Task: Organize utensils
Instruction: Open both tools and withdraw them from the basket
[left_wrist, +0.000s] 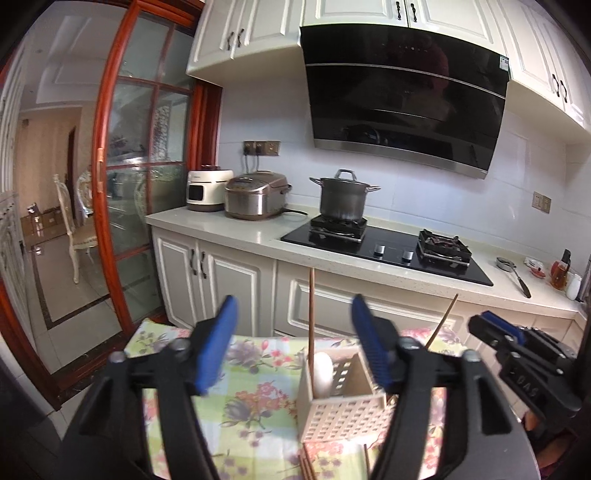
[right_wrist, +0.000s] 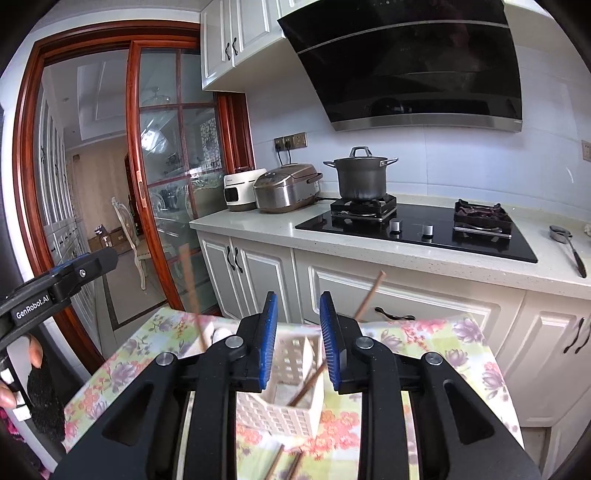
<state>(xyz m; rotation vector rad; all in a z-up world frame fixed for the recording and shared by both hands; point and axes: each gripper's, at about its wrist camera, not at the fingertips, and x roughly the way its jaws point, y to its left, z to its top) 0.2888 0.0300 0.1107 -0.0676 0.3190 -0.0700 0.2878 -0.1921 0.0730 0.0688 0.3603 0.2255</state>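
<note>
Over the floral surface (left_wrist: 258, 369), left gripper (left_wrist: 291, 343) gapes wide, right gripper (right_wrist: 298, 339) narrowly parted, both empty; chopsticks (right_wrist: 284, 461) beside the caddy (left_wrist: 343, 410) need picking up next.

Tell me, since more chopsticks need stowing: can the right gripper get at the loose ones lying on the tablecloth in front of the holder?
Probably yes. The right gripper is open and empty, and the loose chopsticks lie uncovered on the tablecloth, nearer than the holder.

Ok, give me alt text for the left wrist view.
The open left claw hovers over a slotted white caddy holding a spoon and two chopsticks on a floral cloth. The right claw enters from the right; behind, a pot sits on the stove.
</note>
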